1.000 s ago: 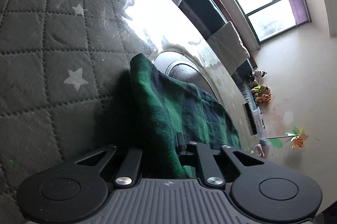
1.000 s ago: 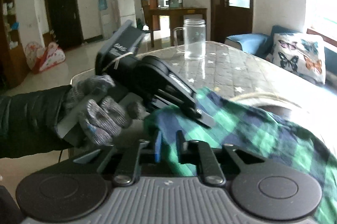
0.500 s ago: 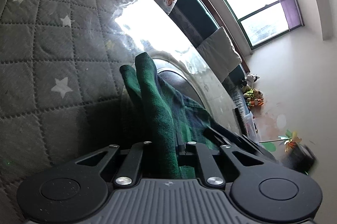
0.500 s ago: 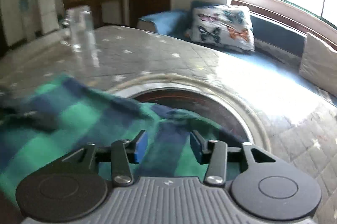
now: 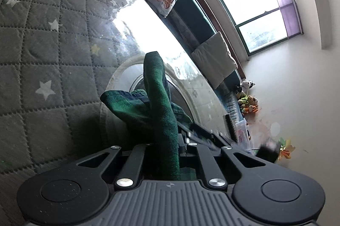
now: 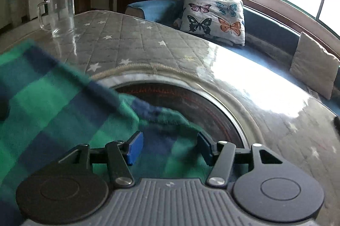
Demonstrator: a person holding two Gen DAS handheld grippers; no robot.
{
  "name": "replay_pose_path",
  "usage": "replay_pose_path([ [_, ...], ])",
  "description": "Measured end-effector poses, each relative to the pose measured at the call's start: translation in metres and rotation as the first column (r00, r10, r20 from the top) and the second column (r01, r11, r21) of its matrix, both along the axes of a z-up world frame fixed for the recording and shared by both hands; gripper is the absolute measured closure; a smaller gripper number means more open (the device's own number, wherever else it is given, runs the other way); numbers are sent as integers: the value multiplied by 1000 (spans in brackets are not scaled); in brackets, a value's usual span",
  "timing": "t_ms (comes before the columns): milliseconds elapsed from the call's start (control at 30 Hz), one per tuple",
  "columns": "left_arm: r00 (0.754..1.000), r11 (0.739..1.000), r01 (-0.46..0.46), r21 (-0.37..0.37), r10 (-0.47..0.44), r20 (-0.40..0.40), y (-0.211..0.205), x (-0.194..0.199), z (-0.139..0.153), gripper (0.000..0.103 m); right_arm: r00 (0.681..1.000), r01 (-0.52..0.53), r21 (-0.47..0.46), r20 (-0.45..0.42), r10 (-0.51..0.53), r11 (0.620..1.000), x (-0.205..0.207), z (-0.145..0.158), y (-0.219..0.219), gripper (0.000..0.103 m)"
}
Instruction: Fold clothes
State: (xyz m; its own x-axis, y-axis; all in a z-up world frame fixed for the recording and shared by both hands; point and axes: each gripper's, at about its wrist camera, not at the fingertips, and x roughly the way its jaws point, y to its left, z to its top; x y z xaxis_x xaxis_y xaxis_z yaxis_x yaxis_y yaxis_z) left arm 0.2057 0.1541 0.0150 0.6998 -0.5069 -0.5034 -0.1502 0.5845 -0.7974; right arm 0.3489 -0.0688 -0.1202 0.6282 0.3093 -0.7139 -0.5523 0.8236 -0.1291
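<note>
I had the left hand-held gripper pinched tight on a ridge of the green checked cloth, so that the fabric stood up from between its fingers in a steep fold and fell away toward the middle of the desk. That grip looked meant to anchor one end of the cloth while the other end was arranged. The rest of the cloth lay draped over the round inset ring in the desk's middle, its loose edge curling just short of the ring's far side.

My right hand-held gripper hung over the same cloth with its jaws opening; the blue pads stood apart and pressed on nothing, though fabric lay below and between them (the near edge was blurred, so I could not tell how flat it sat). I judged this the release after laying one part down, with the fold itself not yet finished.

A glass mug stood toward the far corner of the desk, well apart from the cloth, so it seemed unlikely to be swept by it.
</note>
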Motion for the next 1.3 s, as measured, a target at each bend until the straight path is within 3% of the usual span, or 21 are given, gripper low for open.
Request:
replay_pose_path([
  [333, 1000, 1000, -20, -1, 20, -9, -21, 5, 19, 94, 997, -61, 67, -41, 64, 996, -81, 6, -29, 41],
  [633, 999, 999, -27, 42, 28, -26, -48, 11, 39, 94, 993, -119, 63, 6, 119, 991, -148, 10, -59, 37],
  [833, 999, 996, -23, 90, 27, -41, -82, 18, 52, 94, 990, -139, 88, 30, 137, 986, -161, 10, -74, 36],
  [1033, 997, 992, -18, 125, 27, -71, -126, 29, 55, 94, 994, -104, 152, -6, 106, 983, -162, 5, -102, 35],
  [1300, 990, 989, 29, 145, -9, -138, -185, 48, 29, 94, 994, -100, 227, -25, 108, 969, -160, 0, -117, 33],
])
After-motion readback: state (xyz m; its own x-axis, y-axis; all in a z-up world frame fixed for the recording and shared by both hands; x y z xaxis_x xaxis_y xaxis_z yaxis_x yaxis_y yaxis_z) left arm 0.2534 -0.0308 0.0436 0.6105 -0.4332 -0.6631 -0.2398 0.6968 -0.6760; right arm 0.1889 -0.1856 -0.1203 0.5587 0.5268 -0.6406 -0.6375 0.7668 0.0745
